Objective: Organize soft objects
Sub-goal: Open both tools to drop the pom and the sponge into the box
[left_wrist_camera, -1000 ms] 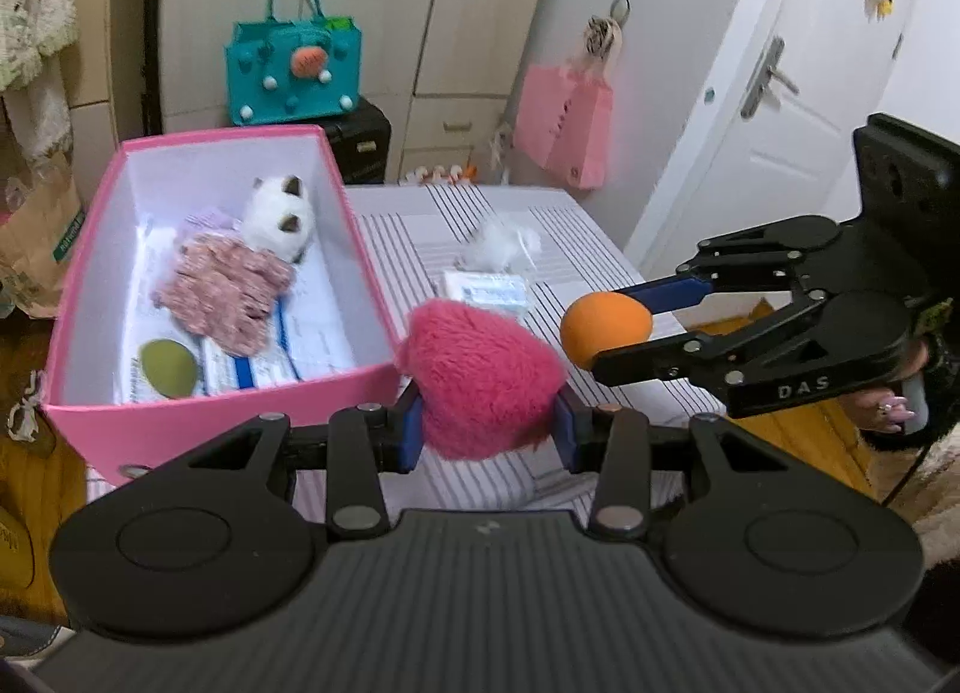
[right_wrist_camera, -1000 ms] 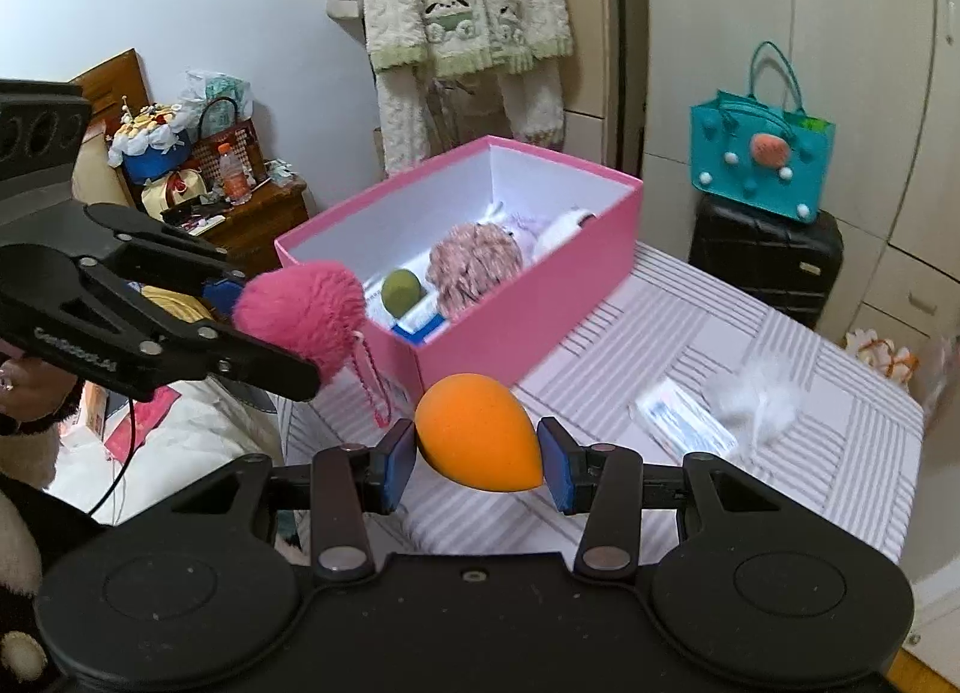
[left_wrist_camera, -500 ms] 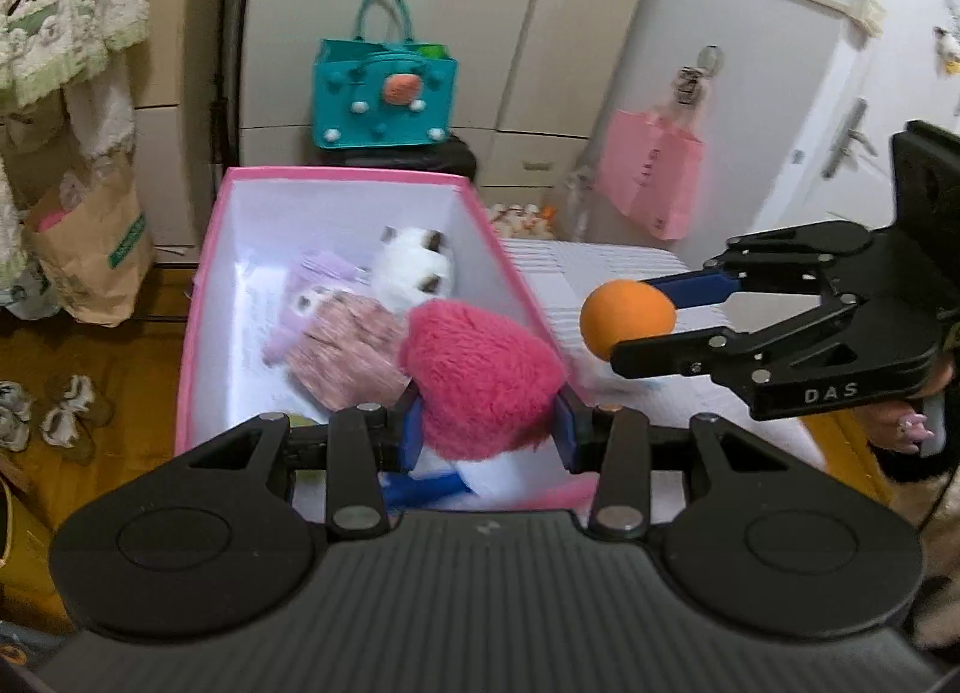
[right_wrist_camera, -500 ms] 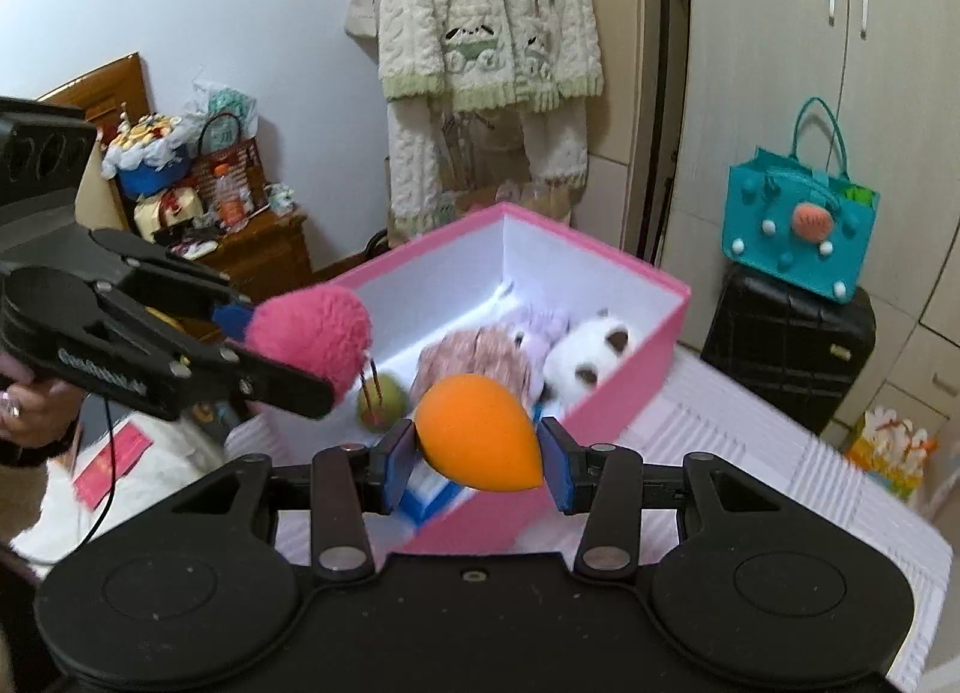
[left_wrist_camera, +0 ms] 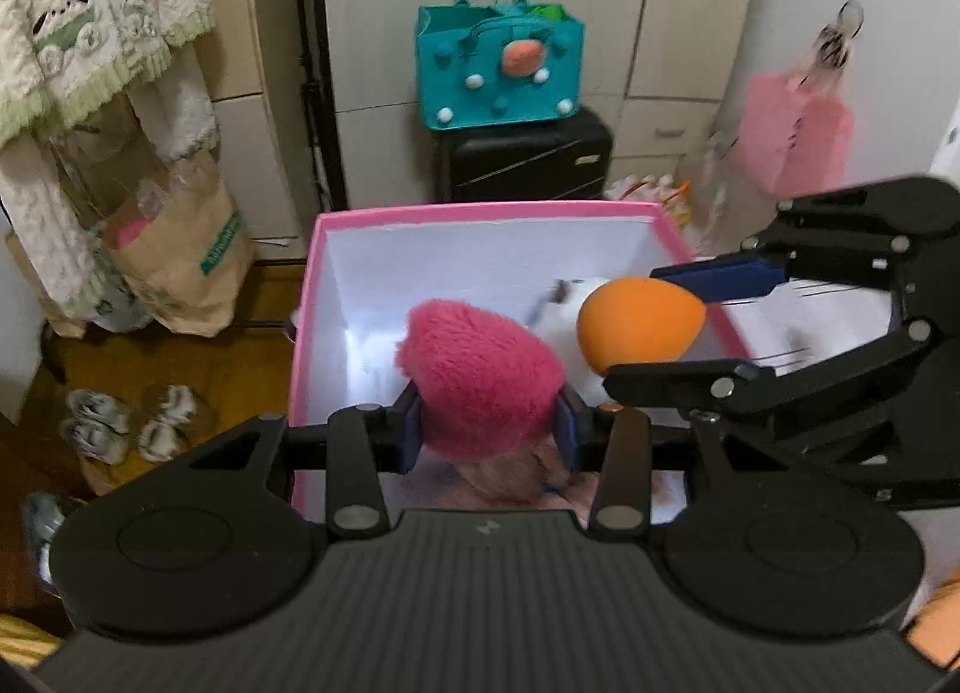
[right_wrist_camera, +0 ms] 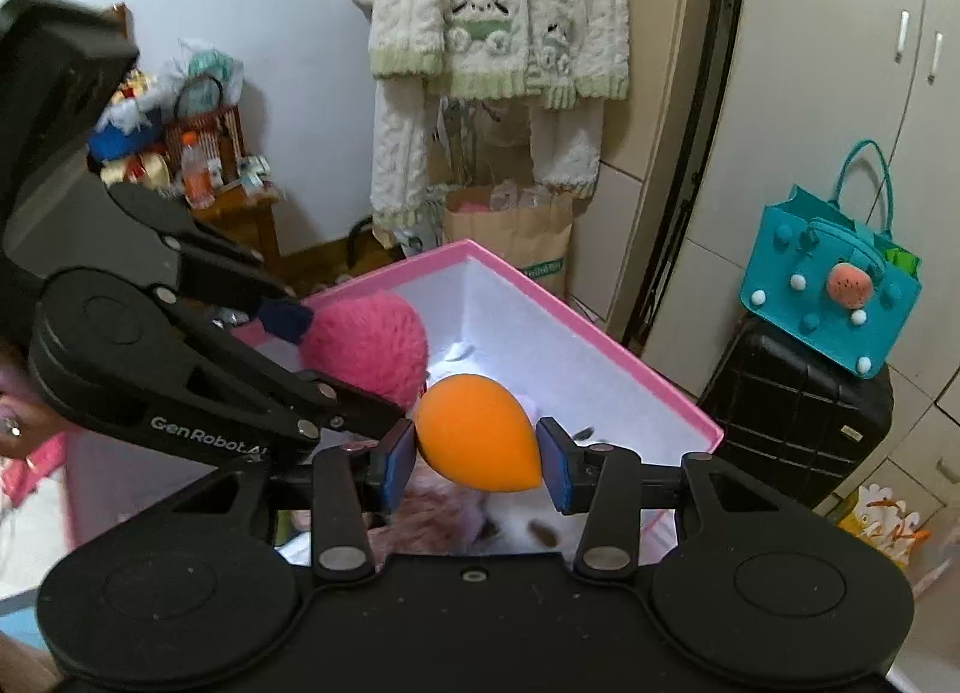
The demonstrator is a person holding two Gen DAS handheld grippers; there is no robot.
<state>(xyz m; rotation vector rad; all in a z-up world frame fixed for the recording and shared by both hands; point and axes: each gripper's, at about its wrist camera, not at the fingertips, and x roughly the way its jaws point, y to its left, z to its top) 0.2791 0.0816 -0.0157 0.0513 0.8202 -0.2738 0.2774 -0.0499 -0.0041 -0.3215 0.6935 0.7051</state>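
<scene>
Above the pink box (left_wrist_camera: 324,297), left gripper (left_wrist_camera: 487,430) clamps the pink pompom (left_wrist_camera: 480,375); right gripper (right_wrist_camera: 477,462) clamps the orange sponge (right_wrist_camera: 477,432). Plush items already lie inside; both releases remain outstanding.

My pink pompom (left_wrist_camera: 480,378) and my orange sponge (right_wrist_camera: 477,432) hide most of the pink box (left_wrist_camera: 480,208) floor. The white plush (right_wrist_camera: 528,528) beneath is blurred, and my right gripper (left_wrist_camera: 648,327) covers the box's right rim.

Pink box (left_wrist_camera: 480,210) — orange sponge (right_wrist_camera: 477,432).
</scene>
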